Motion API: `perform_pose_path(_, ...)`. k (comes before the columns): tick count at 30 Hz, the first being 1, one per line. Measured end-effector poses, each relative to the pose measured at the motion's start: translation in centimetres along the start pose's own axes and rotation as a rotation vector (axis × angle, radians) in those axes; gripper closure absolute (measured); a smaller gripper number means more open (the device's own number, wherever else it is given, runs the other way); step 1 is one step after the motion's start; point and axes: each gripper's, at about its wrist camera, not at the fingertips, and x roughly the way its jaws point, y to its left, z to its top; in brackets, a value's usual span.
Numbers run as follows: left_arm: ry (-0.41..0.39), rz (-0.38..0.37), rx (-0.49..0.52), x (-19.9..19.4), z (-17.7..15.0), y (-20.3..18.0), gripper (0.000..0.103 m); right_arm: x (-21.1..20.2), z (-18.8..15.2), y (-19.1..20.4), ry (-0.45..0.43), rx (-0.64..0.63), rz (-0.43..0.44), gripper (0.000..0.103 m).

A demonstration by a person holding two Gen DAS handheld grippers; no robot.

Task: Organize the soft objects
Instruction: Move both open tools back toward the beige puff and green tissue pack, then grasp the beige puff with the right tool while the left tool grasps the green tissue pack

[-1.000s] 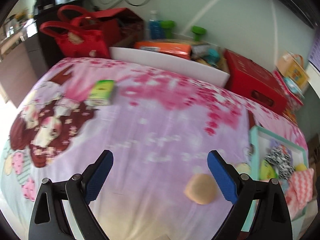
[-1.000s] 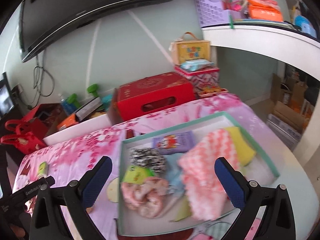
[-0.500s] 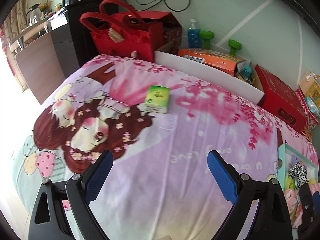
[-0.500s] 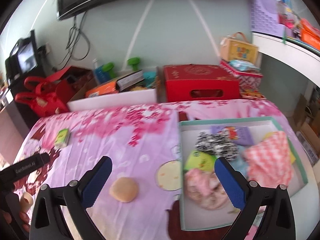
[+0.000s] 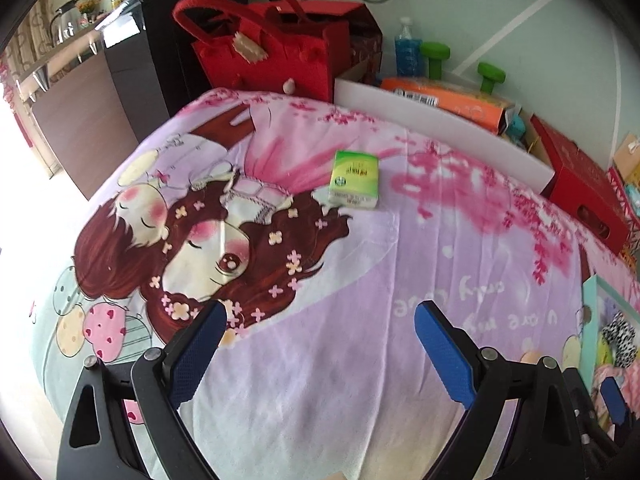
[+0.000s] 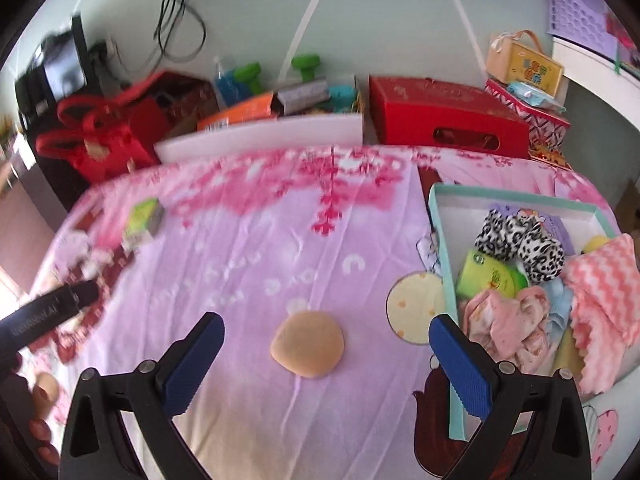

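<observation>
A round, soft, peach-coloured puff (image 6: 307,344) lay flat on the pink and purple cartoon blanket (image 6: 256,248), near the camera. It sat right between the wide-open blue fingers of the right gripper (image 6: 324,354), which held nothing, so this was likely the next thing to be picked up. Just to its right stood the shallow box with a teal rim (image 6: 516,198), already filled with soft cloths and a green pack. Far to the left, a small green tissue pack (image 5: 354,180) waited alone on the blanket. The left gripper (image 5: 316,352) was also wide open and empty, pointing toward that pack.
</observation>
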Motion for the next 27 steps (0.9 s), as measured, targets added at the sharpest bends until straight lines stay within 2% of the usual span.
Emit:
perform_pose_path(8, 0.079, 0.025, 0.058, 3.0, -0.9, -1.0, 0.008, 3.1, -1.2, 0.6, 0.134, -0.023, -0.016, 0.0)
perform_pose_path(17, 0.141, 0.021, 0.093, 5.1, -1.7, -1.8, 0.008, 4.6, -1.6, 1.3, 0.17, -0.045, -0.035, 0.001)
perform_pose_path(20, 0.147, 0.021, 0.089, 5.4, -1.8, -1.7, 0.008, 4.8, -1.7, 1.4, 0.178, -0.041, -0.034, 0.008)
perform_pose_path(27, 0.149, 0.023, 0.091, 5.8, -1.7, -1.6, 0.008, 4.7, -1.6, 1.2, 0.165, -0.028, -0.038, 0.037)
